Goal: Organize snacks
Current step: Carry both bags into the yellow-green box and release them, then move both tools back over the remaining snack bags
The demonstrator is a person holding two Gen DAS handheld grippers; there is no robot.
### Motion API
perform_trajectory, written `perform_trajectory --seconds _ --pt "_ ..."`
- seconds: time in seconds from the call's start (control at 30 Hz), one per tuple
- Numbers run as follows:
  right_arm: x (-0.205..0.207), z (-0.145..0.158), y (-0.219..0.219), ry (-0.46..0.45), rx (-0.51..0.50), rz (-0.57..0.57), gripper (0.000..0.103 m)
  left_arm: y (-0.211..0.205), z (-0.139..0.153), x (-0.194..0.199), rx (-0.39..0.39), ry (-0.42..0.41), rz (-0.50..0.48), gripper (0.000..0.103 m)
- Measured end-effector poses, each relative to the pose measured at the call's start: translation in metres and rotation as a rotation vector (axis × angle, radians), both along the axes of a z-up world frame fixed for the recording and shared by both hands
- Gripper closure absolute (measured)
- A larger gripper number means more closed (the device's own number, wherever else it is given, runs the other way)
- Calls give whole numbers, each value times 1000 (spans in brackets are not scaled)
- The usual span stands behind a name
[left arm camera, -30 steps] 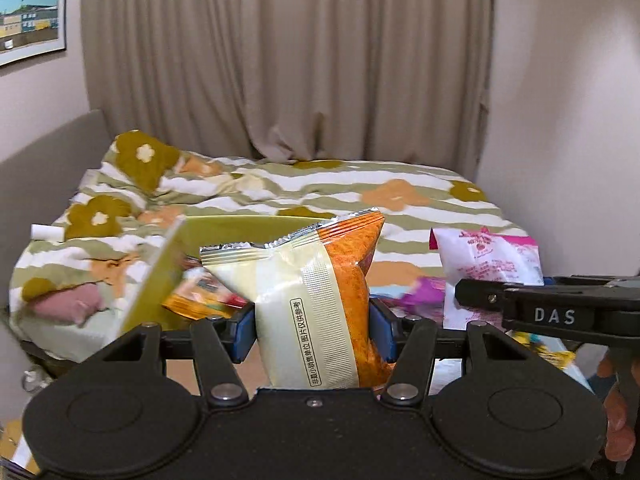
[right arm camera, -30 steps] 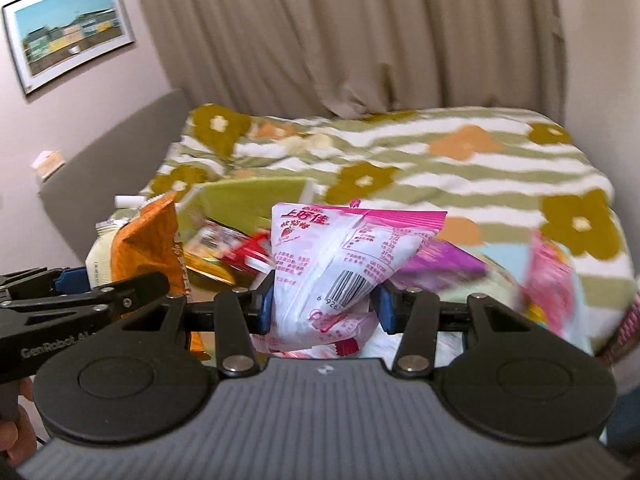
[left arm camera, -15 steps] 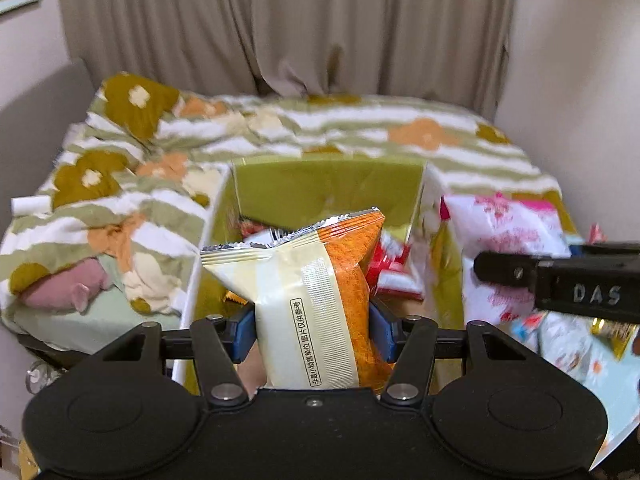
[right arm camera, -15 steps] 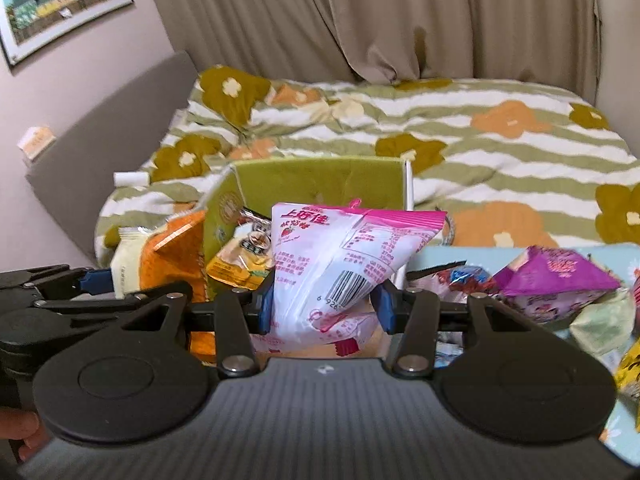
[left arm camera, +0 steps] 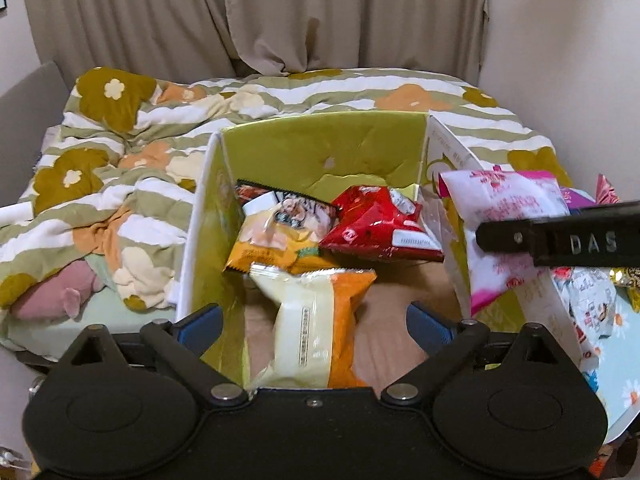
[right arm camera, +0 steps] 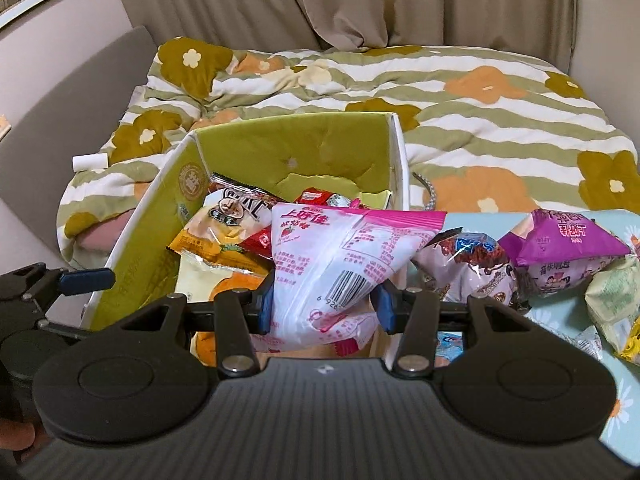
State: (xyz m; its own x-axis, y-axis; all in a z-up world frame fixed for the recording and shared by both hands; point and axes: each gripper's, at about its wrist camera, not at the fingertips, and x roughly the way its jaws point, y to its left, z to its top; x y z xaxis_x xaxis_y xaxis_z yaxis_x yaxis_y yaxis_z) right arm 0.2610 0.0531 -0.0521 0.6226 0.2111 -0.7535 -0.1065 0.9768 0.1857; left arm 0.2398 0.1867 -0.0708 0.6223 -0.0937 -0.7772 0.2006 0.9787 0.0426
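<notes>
2 tools: left tool (left arm camera: 314, 322) just released the orange bag (left arm camera: 316, 320); right tool (right arm camera: 324, 300) pinches the light, crinkly pink bag (right arm camera: 340, 256) at 6 o'clock.

The left gripper (left arm camera: 314, 326) is black with two round bumps, silver screws and blue pads on its fingers (left arm camera: 200, 326), and the right gripper (right arm camera: 324, 306) looks the same, with a ridged grey top and the letters DAS on its side.
</notes>
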Motion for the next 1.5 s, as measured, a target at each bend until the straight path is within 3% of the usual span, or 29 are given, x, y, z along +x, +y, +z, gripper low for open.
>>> perform_trajectory --seconds 0.27,0.6,0.63,0.67,0.7,0.73,1.03,1.5 --pt "6 -3 12 11 28 82 40 6 6 -23 -7 -9 80 3" --pt "30 -29 23 90 28 152 37 11 6 -29 -5 -9 153 3" --pt "30 -30 24 88 28 155 31 12 4 -30 -5 -6 159 3" --pt "30 -31 23 83 31 157 14 11 3 -30 -3 -3 163 3" --pt "29 -31 22 77 35 157 3 11 2 -31 -3 0 166 3" --pt "28 -30 21 67 41 156 0 11 2 -31 -4 2 168 3" --pt "5 -17 12 8 39 164 0 8 10 -37 -18 -21 172 3" --pt "-36 42 -14 -126 54 79 0 -8 50 -53 -25 -107 86 3"
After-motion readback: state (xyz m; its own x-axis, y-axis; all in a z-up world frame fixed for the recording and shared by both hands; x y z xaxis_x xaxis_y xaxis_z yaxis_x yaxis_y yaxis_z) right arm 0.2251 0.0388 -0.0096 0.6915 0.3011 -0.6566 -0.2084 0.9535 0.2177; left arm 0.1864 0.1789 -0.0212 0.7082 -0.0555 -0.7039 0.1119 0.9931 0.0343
